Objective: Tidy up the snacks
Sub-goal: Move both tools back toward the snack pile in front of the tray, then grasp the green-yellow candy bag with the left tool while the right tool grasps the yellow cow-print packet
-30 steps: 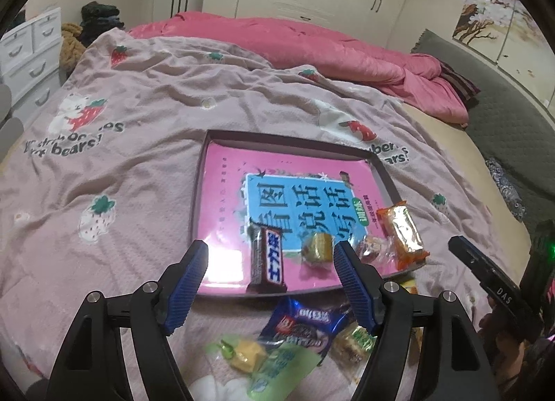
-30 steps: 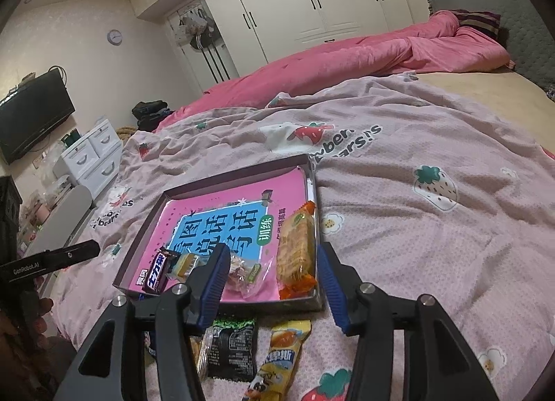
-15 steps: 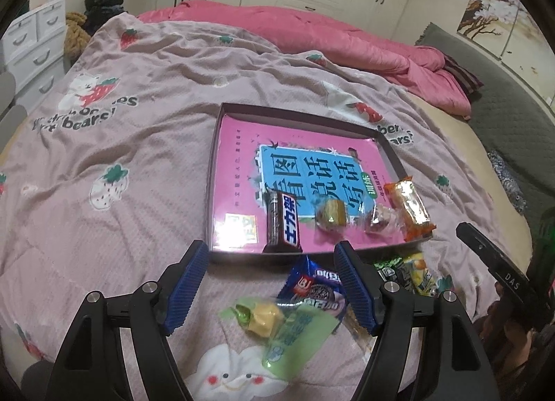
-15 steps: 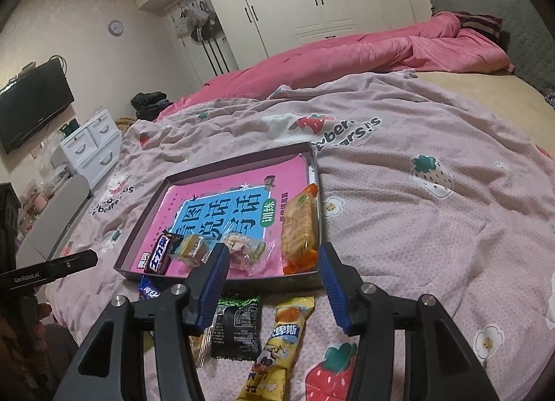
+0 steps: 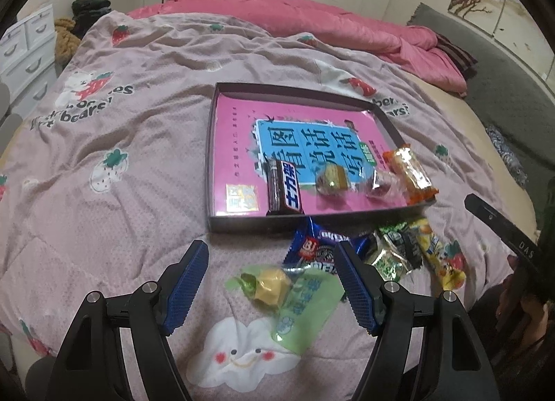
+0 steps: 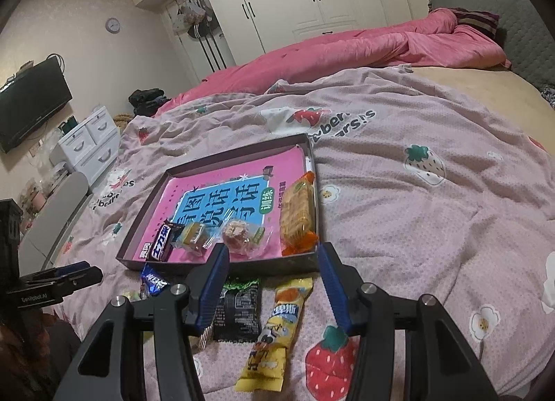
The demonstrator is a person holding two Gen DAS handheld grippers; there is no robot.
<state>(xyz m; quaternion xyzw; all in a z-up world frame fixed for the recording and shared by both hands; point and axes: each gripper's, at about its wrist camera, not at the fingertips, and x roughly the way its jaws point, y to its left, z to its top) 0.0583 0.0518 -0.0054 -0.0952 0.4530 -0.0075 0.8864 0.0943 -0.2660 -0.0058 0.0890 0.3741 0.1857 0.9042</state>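
Observation:
A shallow dark box [image 5: 242, 224] [image 6: 222, 158] with a pink book inside lies on the bed. In it are a chocolate bar [image 5: 285, 189] [image 6: 162, 240], a small cake [image 5: 331, 178], a clear-wrapped sweet [image 5: 381, 185] [image 6: 239, 237] and an orange cracker pack [image 5: 411, 173] [image 6: 295, 213]. In front of the box lie a green-wrapped sweet [image 5: 288, 293], a blue packet [image 5: 317, 244] [image 6: 152, 281], a dark green packet [image 5: 395, 251] [image 6: 237, 309] and a yellow packet [image 5: 438, 255] [image 6: 275, 331]. My left gripper [image 5: 270, 283] is open over the green-wrapped sweet. My right gripper [image 6: 274, 283] is open over the dark and yellow packets.
The bed has a pink strawberry-print cover [image 5: 121, 144] and a bunched pink duvet [image 5: 312, 15] at the back. White drawers [image 6: 90, 144] and a TV [image 6: 31, 102] stand to the left, wardrobes [image 6: 312, 1] behind.
Both grippers have drawn back toward me and tilted down, so the loose snacks in front of the box now show between their fingers. Nothing was taken hold of.

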